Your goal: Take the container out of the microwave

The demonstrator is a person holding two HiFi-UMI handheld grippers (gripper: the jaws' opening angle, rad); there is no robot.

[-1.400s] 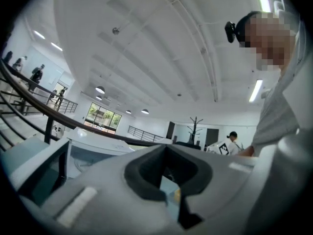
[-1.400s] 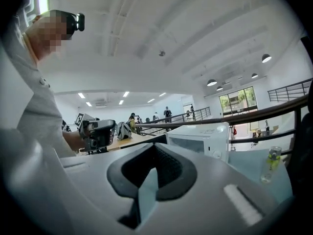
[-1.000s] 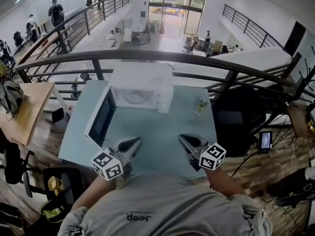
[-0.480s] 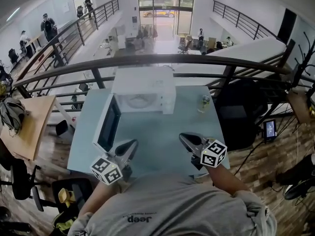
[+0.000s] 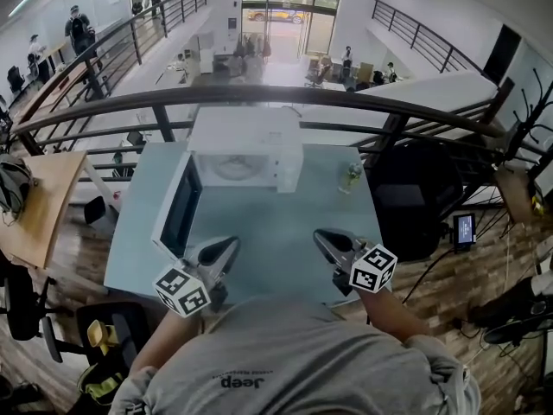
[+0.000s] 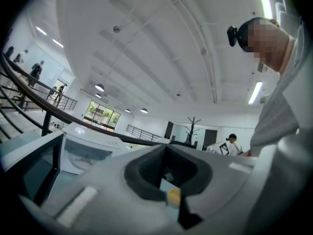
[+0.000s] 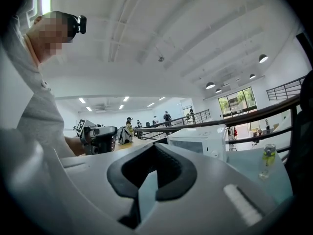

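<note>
Your left tool (image 5: 230, 246) has edged sideways; it and your right tool (image 5: 319, 235) are closed and empty. The container (image 5: 233, 169), a pale round shape, lies straight ahead inside the open microwave (image 5: 259, 132), well apart, nearer your left tool.

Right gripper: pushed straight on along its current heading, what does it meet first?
The right gripper most likely meets the microwave first, at its open front. Only table lies between. Depth is unclear; it could clip the open door instead.
</note>
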